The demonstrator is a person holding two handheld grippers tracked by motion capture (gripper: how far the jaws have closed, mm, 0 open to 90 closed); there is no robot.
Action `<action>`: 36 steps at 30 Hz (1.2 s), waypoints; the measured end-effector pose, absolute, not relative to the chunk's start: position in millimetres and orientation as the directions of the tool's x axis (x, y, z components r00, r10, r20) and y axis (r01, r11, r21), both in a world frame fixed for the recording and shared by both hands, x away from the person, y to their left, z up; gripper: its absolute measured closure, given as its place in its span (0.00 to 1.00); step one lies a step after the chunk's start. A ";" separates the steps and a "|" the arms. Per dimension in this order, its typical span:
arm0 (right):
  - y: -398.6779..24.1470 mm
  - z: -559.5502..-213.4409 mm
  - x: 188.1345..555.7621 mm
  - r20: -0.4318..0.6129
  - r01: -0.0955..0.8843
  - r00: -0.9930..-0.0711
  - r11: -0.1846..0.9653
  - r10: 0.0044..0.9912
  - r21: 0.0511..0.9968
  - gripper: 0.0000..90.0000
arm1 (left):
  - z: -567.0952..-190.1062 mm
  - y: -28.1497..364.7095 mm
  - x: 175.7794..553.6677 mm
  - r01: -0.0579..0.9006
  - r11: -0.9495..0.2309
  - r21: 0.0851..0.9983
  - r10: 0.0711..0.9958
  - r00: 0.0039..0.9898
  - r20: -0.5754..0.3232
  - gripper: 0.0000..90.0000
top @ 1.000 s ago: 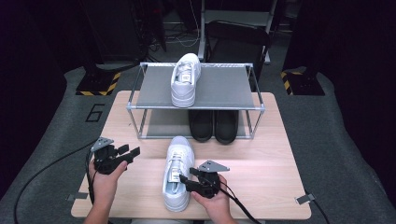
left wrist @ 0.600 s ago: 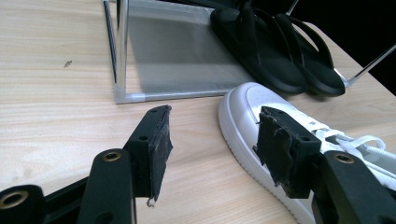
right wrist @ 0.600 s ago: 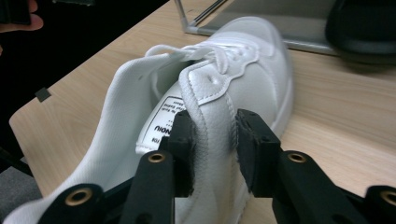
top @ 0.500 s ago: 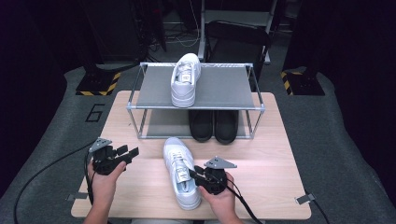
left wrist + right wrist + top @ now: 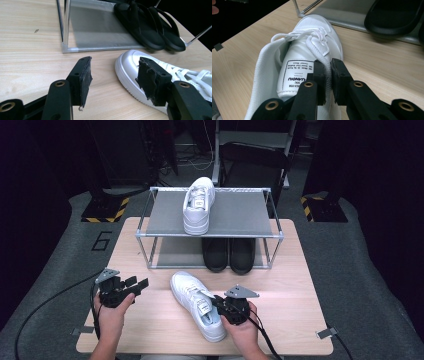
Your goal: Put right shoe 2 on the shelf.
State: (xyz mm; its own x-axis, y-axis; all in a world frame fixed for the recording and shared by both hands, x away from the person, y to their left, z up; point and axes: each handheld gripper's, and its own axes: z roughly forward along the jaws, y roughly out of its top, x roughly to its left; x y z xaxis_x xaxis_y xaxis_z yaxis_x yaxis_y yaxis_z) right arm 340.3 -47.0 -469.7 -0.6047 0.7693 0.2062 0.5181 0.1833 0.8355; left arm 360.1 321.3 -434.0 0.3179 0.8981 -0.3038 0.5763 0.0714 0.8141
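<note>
1. Dark floor is surrounding the pale wooden counter (image 5: 280, 270), where a metal shoe rack (image 5: 210, 234) is carrying one white sneaker (image 5: 198, 205) on top and black sandals (image 5: 229, 254) underneath

2. Just in front of the rack, the second sneaker (image 5: 196, 304) is lying angled; the right gripper (image 5: 327, 75) is pinching its side wall, its fingers having just been closing on it. Such a thin bite could be slipping or letting the shoe swing on lifting

3. Left of that sneaker, the left gripper (image 5: 113, 80) is waiting with fingers apart on nothing, giving no support
</note>
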 end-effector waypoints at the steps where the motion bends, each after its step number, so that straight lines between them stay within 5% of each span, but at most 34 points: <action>1: -47.1 -469.9 340.0 0.197 0.510 -0.607 0.188 0.769 0.839 0.92 | -434.1 321.7 360.2 0.577 0.073 0.813 0.897 0.318 -0.306 0.49; 13: -61.6 -470.2 334.3 0.183 0.504 -0.600 0.190 0.778 0.843 0.90 | -434.7 321.7 359.5 0.582 0.079 0.809 0.897 0.313 -0.313 0.49; 21: -64.3 -471.1 339.9 0.237 0.533 -0.616 0.176 0.751 0.828 0.77 | -435.5 320.6 359.7 0.580 0.075 0.811 0.897 0.317 -0.309 0.49; 36: -68.0 -475.7 348.2 0.245 0.538 -0.650 0.207 0.719 0.817 0.69 | -438.5 323.0 357.5 0.586 0.079 0.806 0.897 0.310 -0.314 0.48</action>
State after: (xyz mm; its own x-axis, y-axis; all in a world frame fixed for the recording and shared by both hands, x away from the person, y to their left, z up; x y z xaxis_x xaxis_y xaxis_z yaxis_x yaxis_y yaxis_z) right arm 348.2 -68.0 -475.7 -0.6503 0.7190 0.2454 0.5375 0.2072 0.8174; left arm 357.5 323.0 -438.5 0.3102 0.8974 -0.3138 0.5860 0.0794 0.8064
